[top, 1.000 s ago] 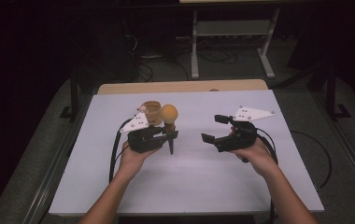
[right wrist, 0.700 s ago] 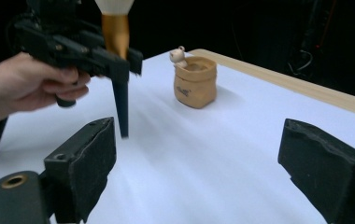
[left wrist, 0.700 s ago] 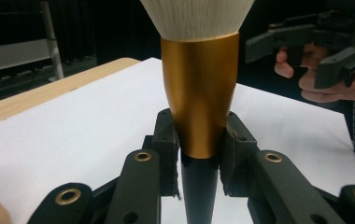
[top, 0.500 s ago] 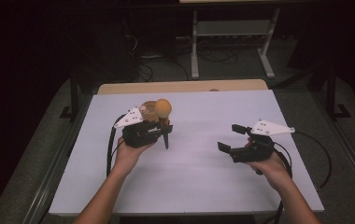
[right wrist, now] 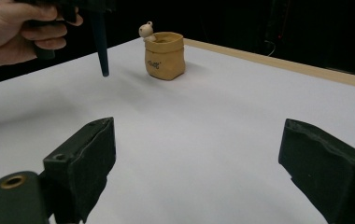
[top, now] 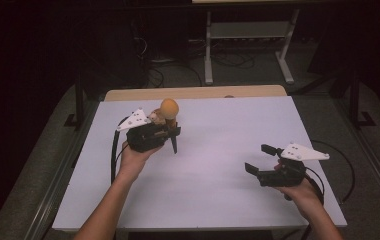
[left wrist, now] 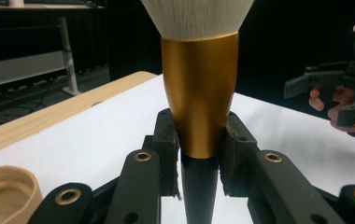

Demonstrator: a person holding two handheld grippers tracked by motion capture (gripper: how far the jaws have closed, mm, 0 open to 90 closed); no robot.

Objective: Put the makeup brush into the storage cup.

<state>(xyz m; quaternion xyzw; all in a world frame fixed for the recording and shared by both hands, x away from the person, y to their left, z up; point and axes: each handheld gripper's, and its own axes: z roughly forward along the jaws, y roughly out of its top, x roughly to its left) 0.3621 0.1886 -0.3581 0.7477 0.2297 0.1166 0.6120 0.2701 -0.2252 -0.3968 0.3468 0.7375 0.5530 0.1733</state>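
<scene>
My left gripper [top: 170,131] is shut on a makeup brush [top: 169,107] and holds it upright above the white table [top: 218,200], left of centre. The brush has a pale bristle head, a gold ferrule [left wrist: 199,93] and a black handle pointing down. In the left gripper view the pads [left wrist: 167,140] clamp the brush where ferrule meets handle. A tan sack-shaped pot [right wrist: 165,56] with a small bear figure stands just behind this gripper, its rim [left wrist: 5,193] at that view's bottom left. My right gripper [top: 258,158] hovers near the front right, open and empty [right wrist: 199,140].
A wooden strip [top: 198,92] runs along the table's far edge. Beyond it stand a metal rack [top: 248,35] and floor cables in the dark. Black cables trail from both grippers. White surface lies bare between the two hands.
My right gripper has pulled away to the right and toward the front edge, sinking a little, its jaws still apart. The left gripper with the brush has drifted slightly left and back.
</scene>
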